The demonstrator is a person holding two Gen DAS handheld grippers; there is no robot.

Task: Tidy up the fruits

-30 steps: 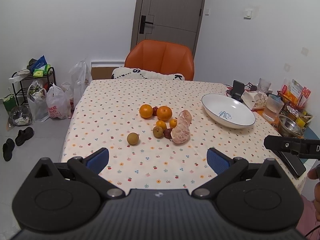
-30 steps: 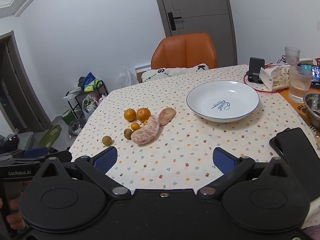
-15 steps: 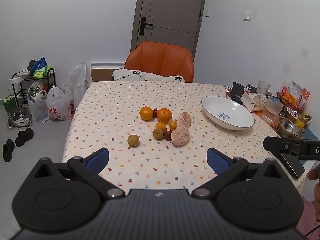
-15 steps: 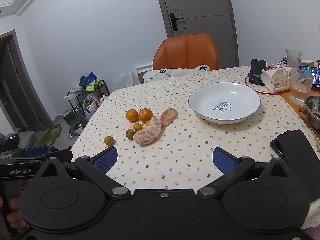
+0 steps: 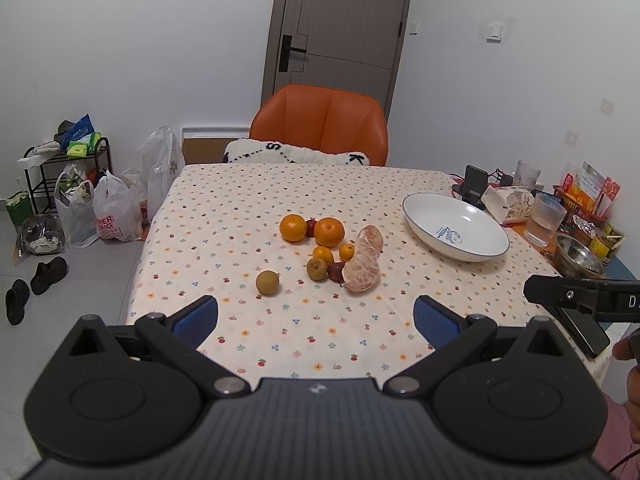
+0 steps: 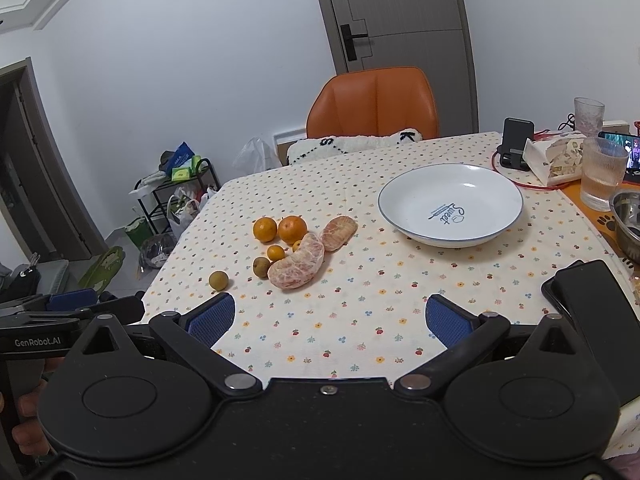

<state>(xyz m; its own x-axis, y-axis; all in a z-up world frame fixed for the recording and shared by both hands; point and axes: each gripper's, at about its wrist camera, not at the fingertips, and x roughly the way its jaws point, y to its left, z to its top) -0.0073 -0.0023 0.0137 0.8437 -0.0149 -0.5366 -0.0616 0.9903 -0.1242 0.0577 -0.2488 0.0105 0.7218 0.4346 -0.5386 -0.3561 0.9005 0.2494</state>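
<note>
A cluster of fruit lies mid-table: two oranges (image 5: 311, 229) (image 6: 280, 229), small kumquats (image 5: 323, 254), brownish round fruits (image 5: 267, 282) (image 6: 218, 280), dark red fruits (image 5: 336, 271) and two peeled pomelo pieces (image 5: 363, 265) (image 6: 298, 267). An empty white plate (image 5: 456, 226) (image 6: 450, 204) sits to the right of them. My left gripper (image 5: 316, 320) is open over the table's near edge, short of the fruit. My right gripper (image 6: 330, 318) is open too, nothing between its blue pads (image 6: 444, 319).
A phone (image 6: 596, 320) lies at the near right edge. A glass (image 6: 602, 172), steel bowl (image 6: 628, 220), tissue pack (image 6: 554, 156) and phone stand (image 6: 518, 142) crowd the right side. An orange chair (image 5: 320, 124) stands behind the table; bags and a rack (image 5: 80, 200) are on the floor left.
Both views have pulled back and tilted slightly, so the fruit and plate sit a little lower and farther. Both grippers stay open; nothing on the table moved.
</note>
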